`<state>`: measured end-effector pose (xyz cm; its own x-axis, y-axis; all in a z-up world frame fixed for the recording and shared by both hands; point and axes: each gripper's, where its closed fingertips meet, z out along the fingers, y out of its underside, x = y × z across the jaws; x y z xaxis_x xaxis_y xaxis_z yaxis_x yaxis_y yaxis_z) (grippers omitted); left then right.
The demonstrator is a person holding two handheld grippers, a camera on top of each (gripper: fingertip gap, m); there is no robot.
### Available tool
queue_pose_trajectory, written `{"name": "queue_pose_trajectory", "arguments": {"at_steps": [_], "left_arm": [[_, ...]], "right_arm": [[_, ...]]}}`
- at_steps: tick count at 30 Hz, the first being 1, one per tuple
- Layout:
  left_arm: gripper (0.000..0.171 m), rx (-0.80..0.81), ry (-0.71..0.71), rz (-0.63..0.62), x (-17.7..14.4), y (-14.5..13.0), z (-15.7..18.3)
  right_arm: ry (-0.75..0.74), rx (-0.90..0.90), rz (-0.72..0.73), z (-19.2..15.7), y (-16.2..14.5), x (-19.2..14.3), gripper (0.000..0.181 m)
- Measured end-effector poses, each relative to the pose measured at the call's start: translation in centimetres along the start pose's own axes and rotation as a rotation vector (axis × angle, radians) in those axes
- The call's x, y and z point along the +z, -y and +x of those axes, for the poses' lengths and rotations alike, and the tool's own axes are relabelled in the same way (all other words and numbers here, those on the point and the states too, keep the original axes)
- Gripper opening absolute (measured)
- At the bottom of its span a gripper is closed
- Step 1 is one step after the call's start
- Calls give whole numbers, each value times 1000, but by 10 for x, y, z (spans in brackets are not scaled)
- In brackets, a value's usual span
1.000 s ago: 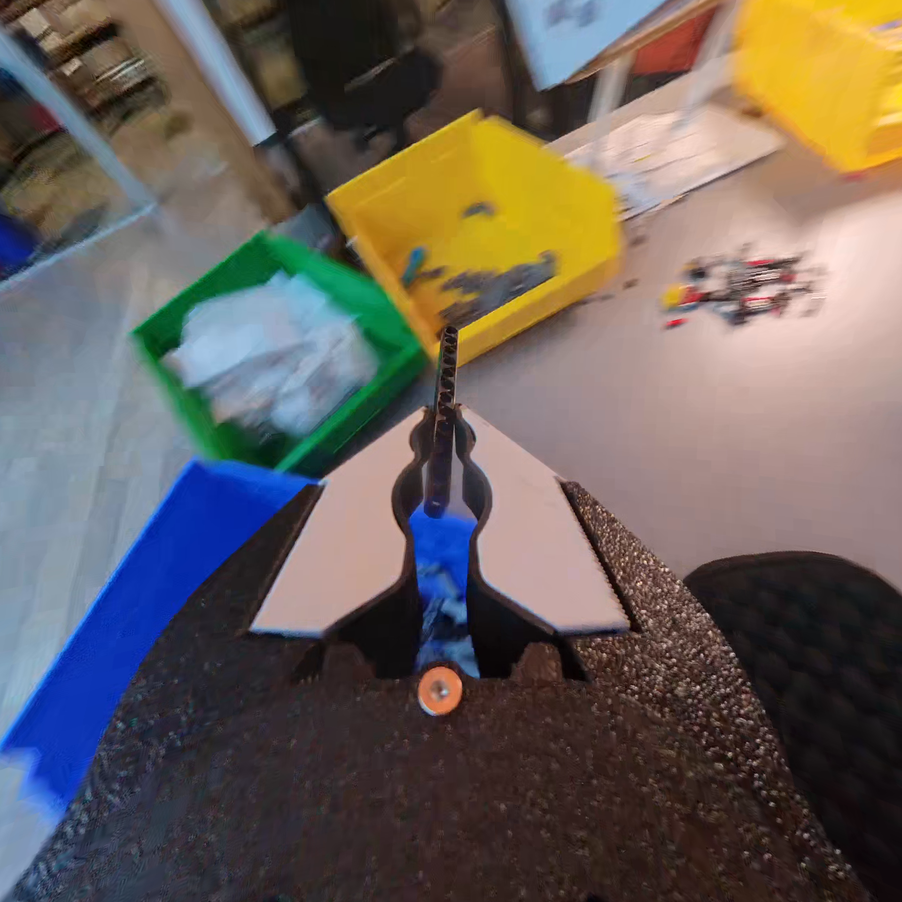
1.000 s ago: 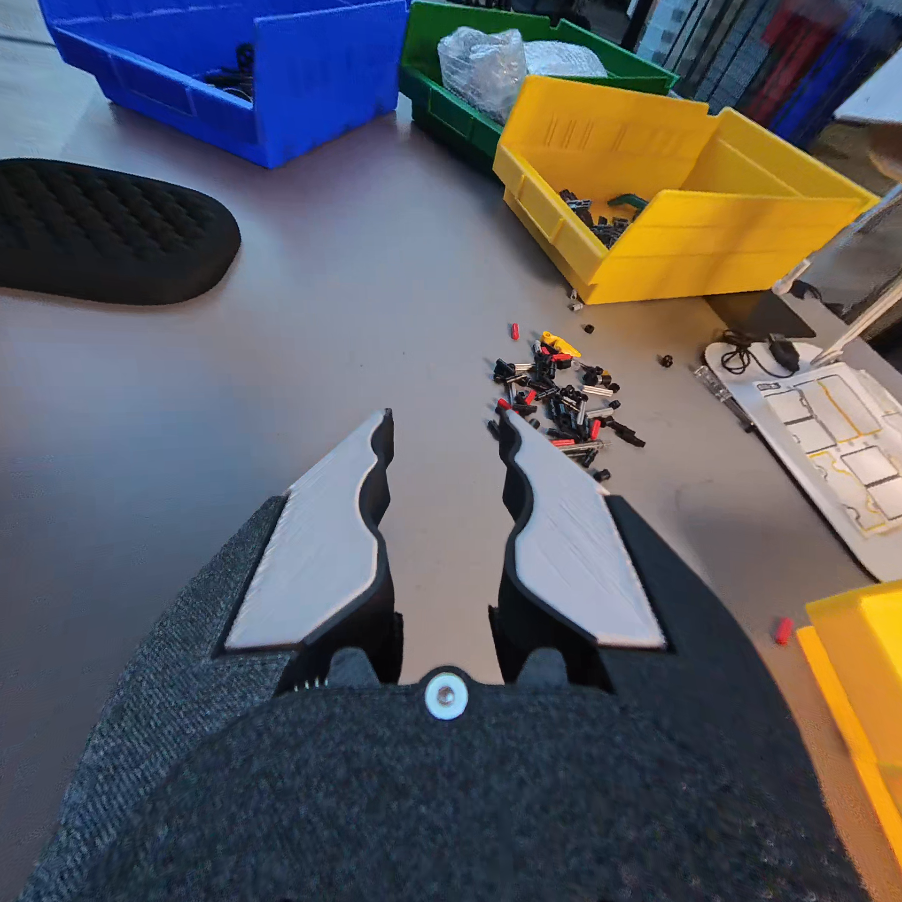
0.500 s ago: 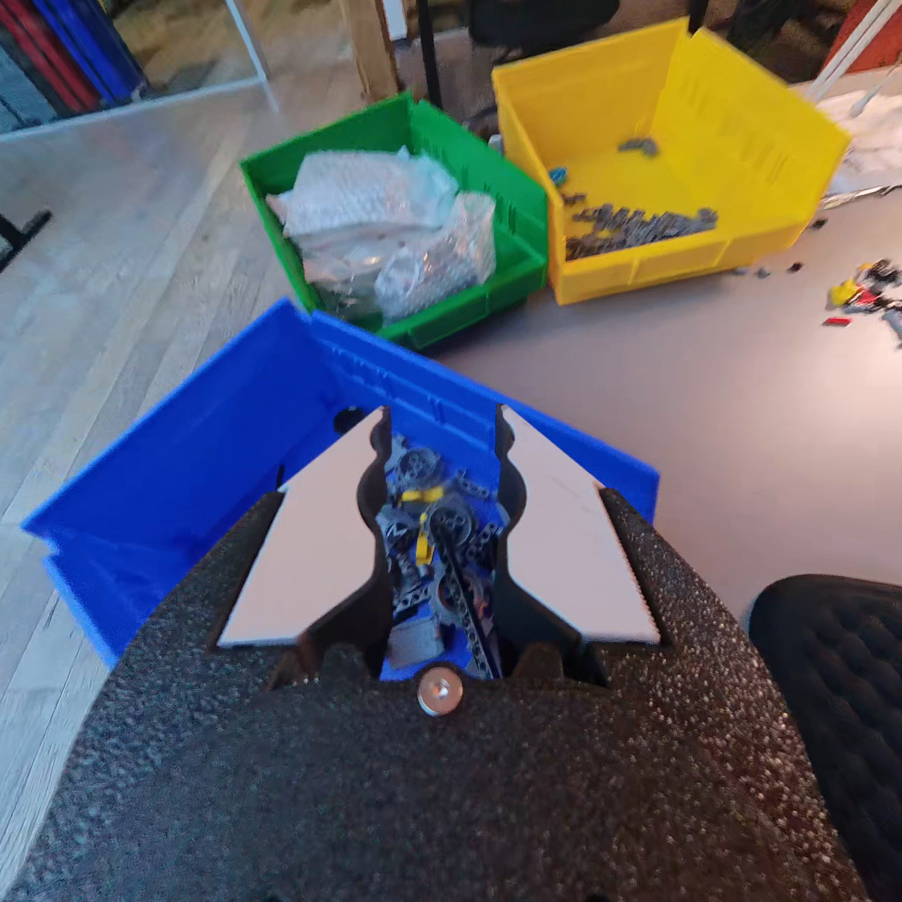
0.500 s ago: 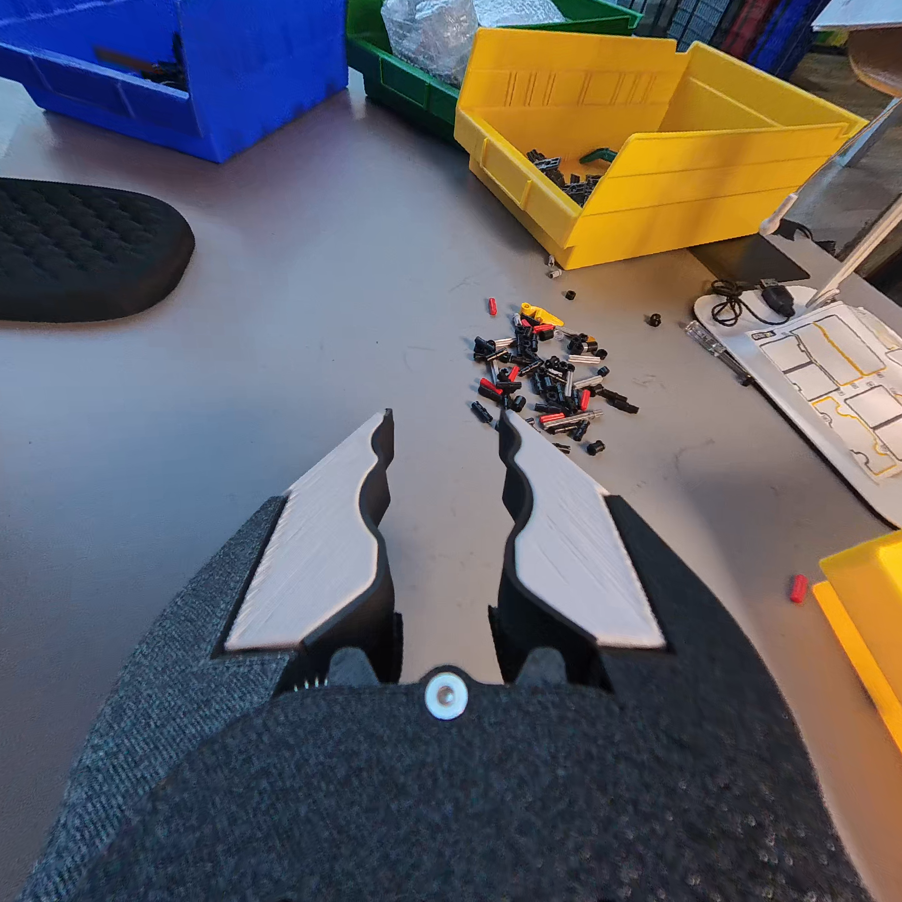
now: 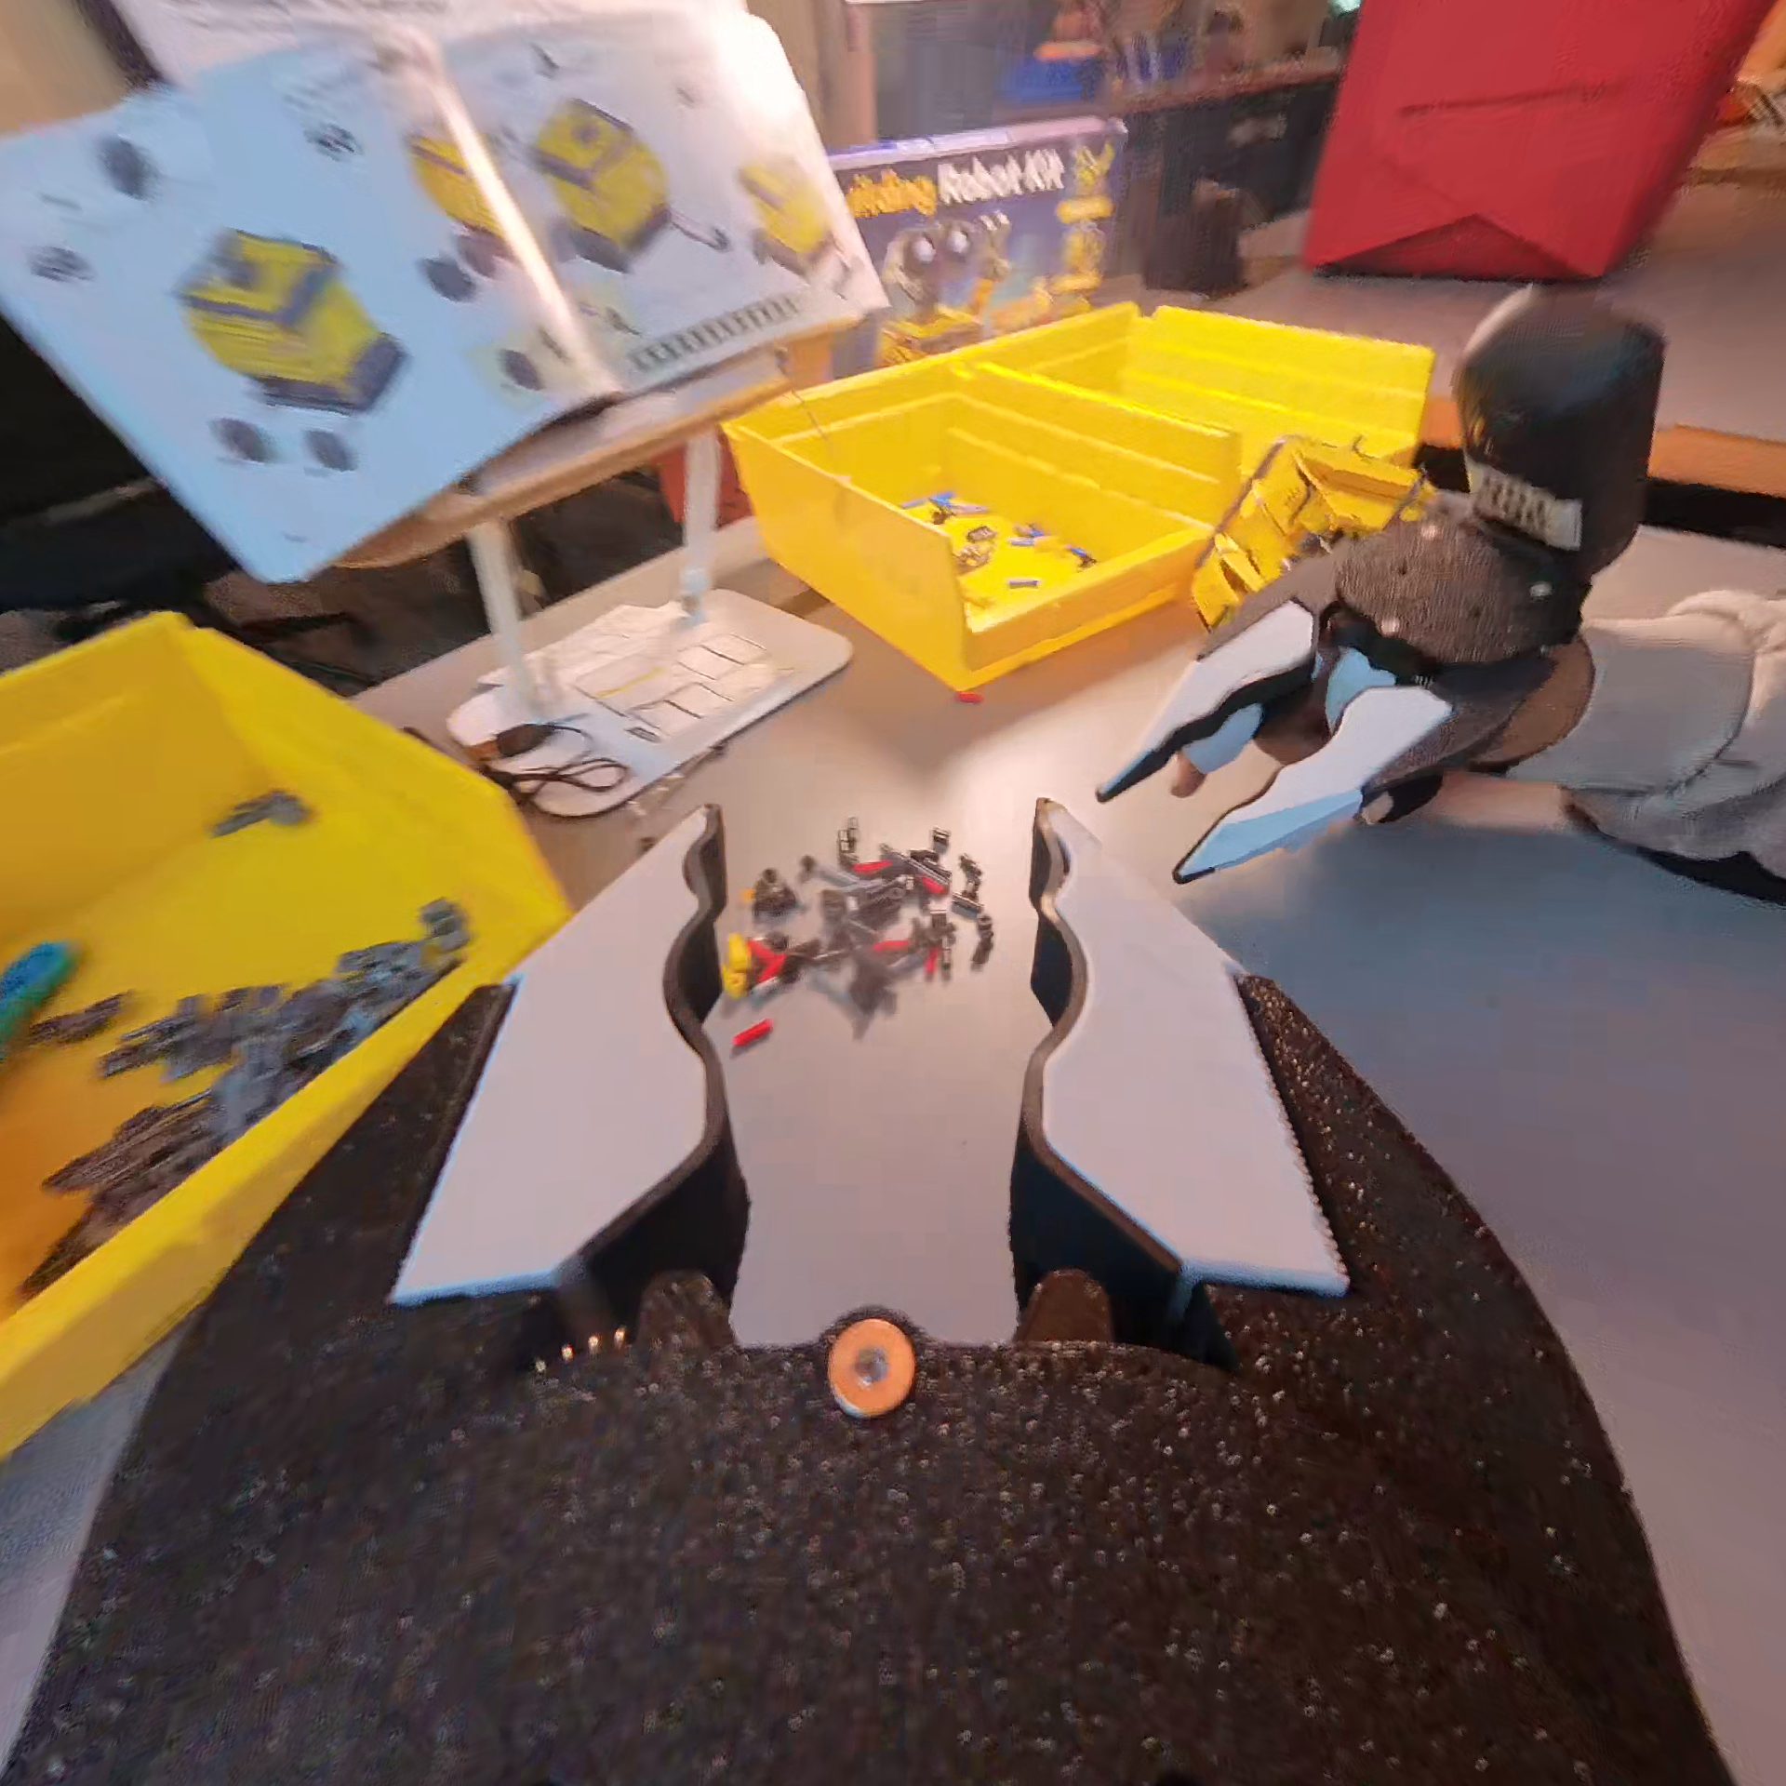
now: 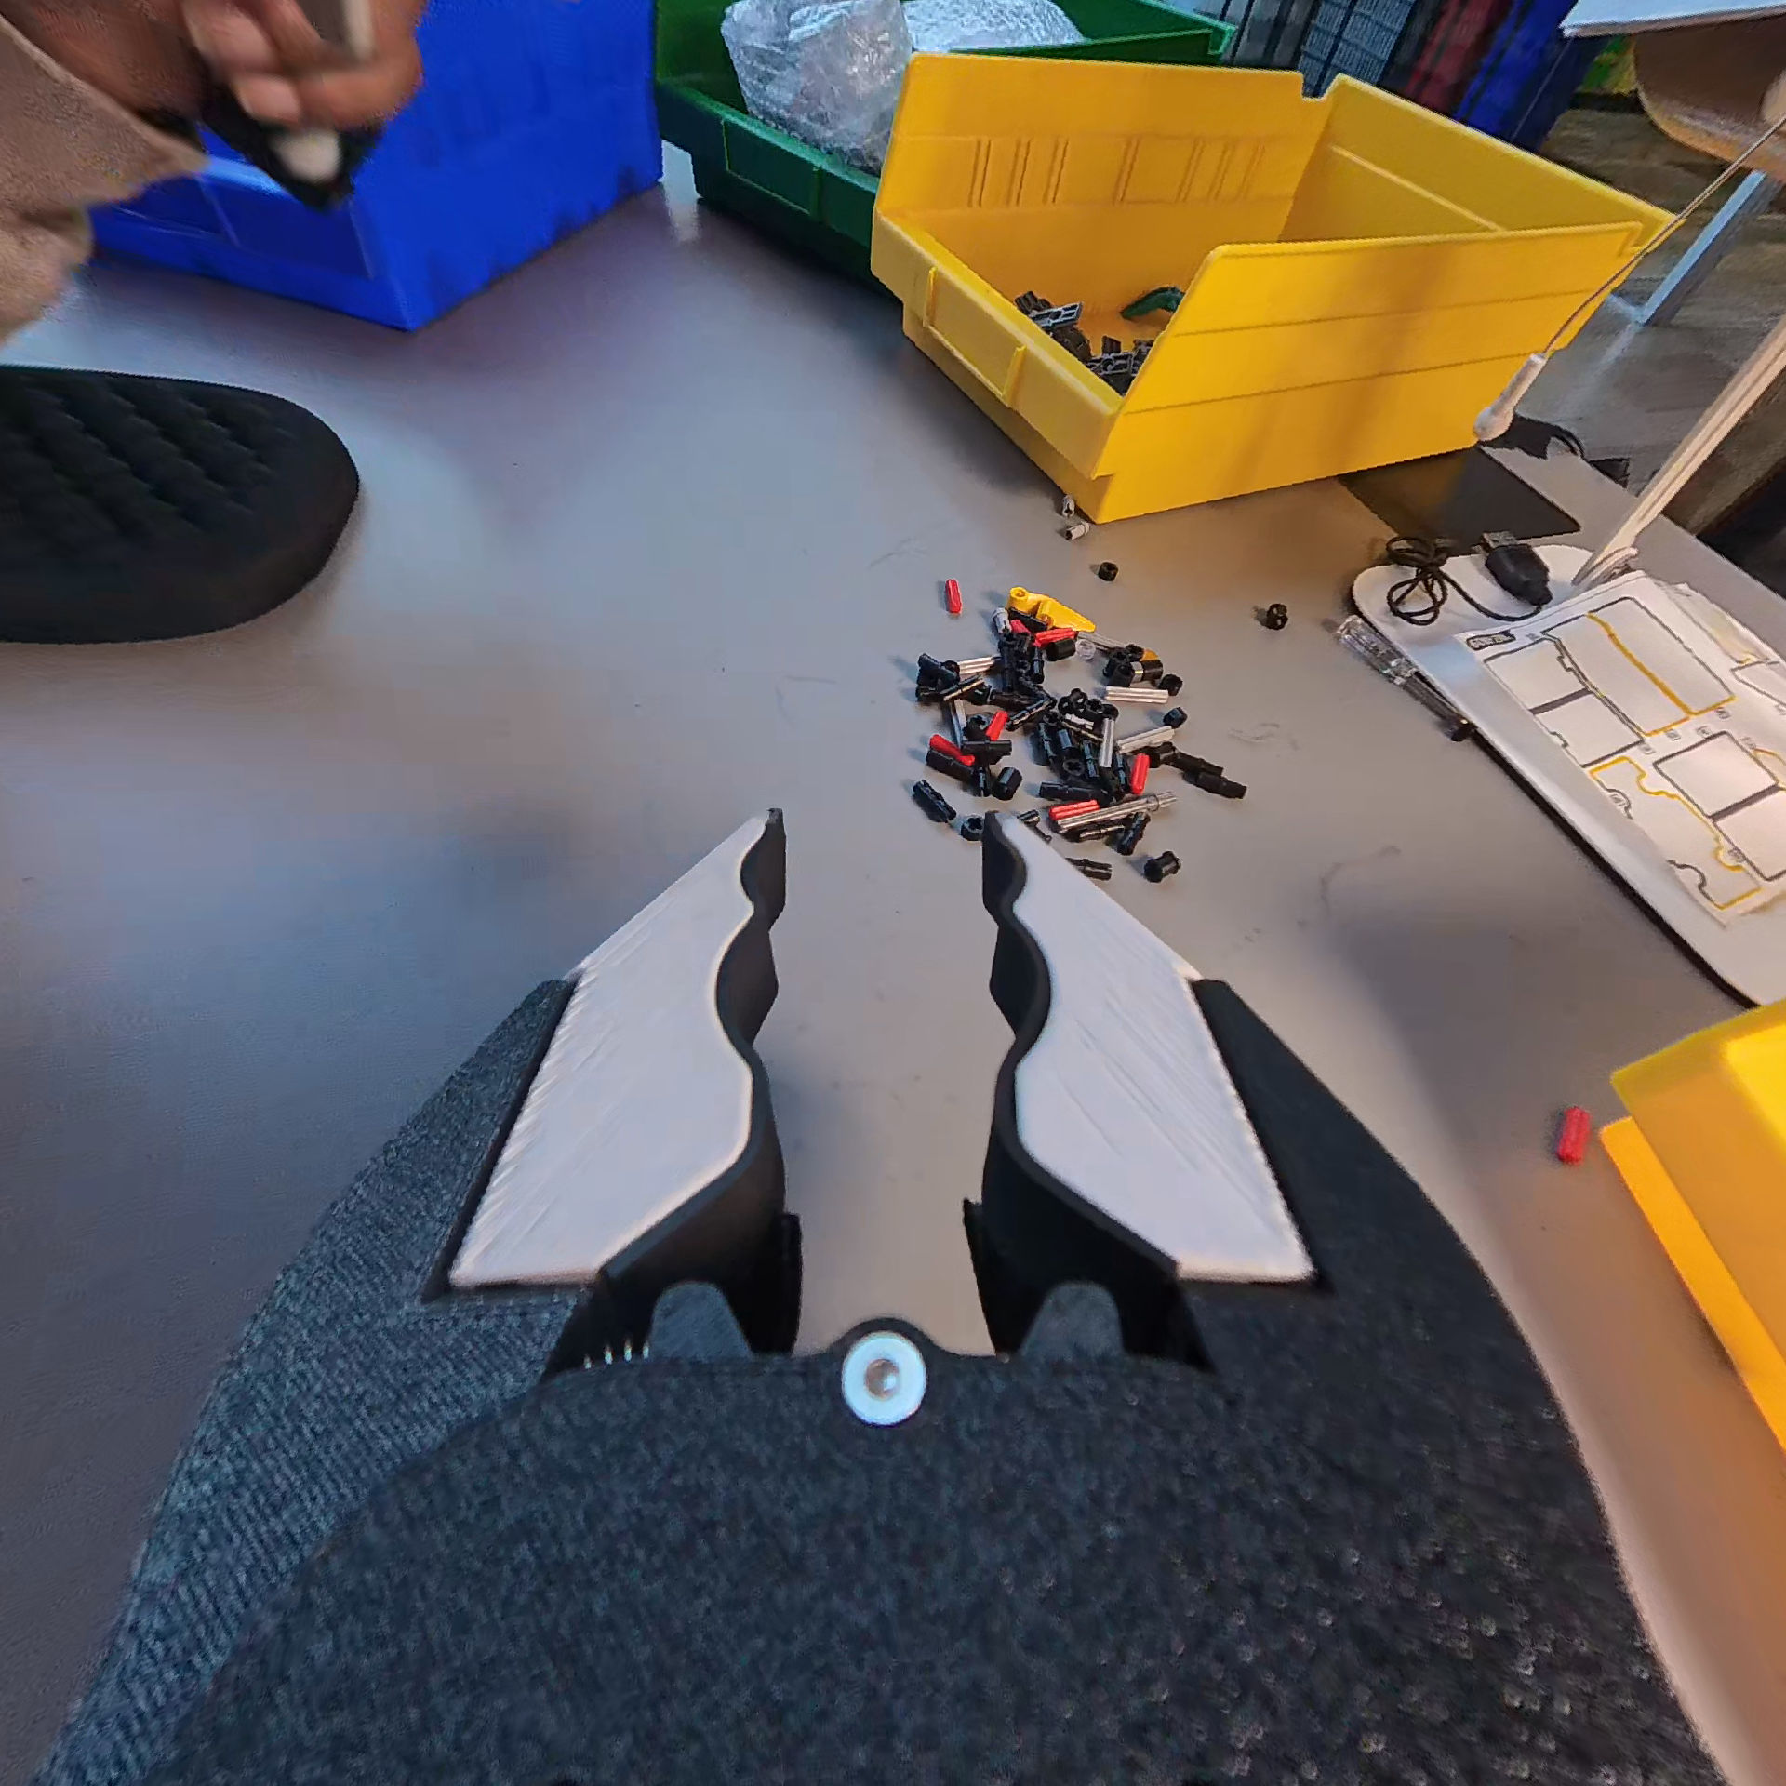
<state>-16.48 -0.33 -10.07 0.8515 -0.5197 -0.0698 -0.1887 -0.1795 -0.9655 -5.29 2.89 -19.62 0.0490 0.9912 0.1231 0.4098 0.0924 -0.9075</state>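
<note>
The left gripper [image 5: 875, 821] hangs above the grey table [image 5: 1450, 1063] with its fingers spread wide and nothing between them. Seen along those fingers, a small heap of loose parts [image 5: 860, 928] (black pins mostly, with red ones, some grey, and one yellow bit) lies on the table in the gap, just short of the tips toward 12 o'clock. At 9 o'clock from the gripper stands a yellow bin [image 5: 242, 870] holding dark grey pieces. At 1 o'clock, well beyond the heap, is a second yellow bin [image 5: 966, 522] with a few blue and dark bits inside. At 11 o'clock an open instruction booklet [image 5: 416, 242] rests tilted on a white stand [image 5: 657, 667].

The right gripper [image 6: 879, 831] is also spread and empty, low over the table. From its own camera the same heap [image 6: 1053, 734] lies at 1 o'clock from the tips, the nearest pins just beside the right fingertip; whether they touch cannot be told. A lone red pin [image 6: 1572, 1133] lies at 3 o'clock near a yellow bin corner [image 6: 1720, 1160]. A black textured pad [image 6: 155, 503] sits at 10 o'clock, with a blue bin [image 6: 483, 184] and a green bin [image 6: 773, 164] farther off toward 11 and 12 o'clock.
</note>
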Motion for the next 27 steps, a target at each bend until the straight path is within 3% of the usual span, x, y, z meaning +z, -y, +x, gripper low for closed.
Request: {"name": "queue_pose_trajectory", "arguments": {"at_steps": [3,6,9,15,18,22,25,27], "left_arm": [[70,18,-87,-75,51,-31,16],[69,-34,-157,-132,76,-60,31],[67,-66,-195,-148,79,-79,47],[63,-63,-194,-121,74,-76,52],[63,-79,-204,-112,73,-75,51],[63,-83,-209,-112,71,-75,53],[63,-85,-218,-113,68,-75,55],[63,-87,-223,-113,67,-75,56]], "right_arm": [[-19,-11,3,2,0,0,39],[-52,-42,-7,5,-1,-1,40],[-71,-49,11,7,4,-3,43],[-142,-54,27,14,31,-24,54],[-247,-81,13,34,47,-56,59],[-430,-81,-102,73,40,-131,67],[-529,-6,-239,93,7,-185,85],[-496,77,-320,93,-23,-204,114]]}}
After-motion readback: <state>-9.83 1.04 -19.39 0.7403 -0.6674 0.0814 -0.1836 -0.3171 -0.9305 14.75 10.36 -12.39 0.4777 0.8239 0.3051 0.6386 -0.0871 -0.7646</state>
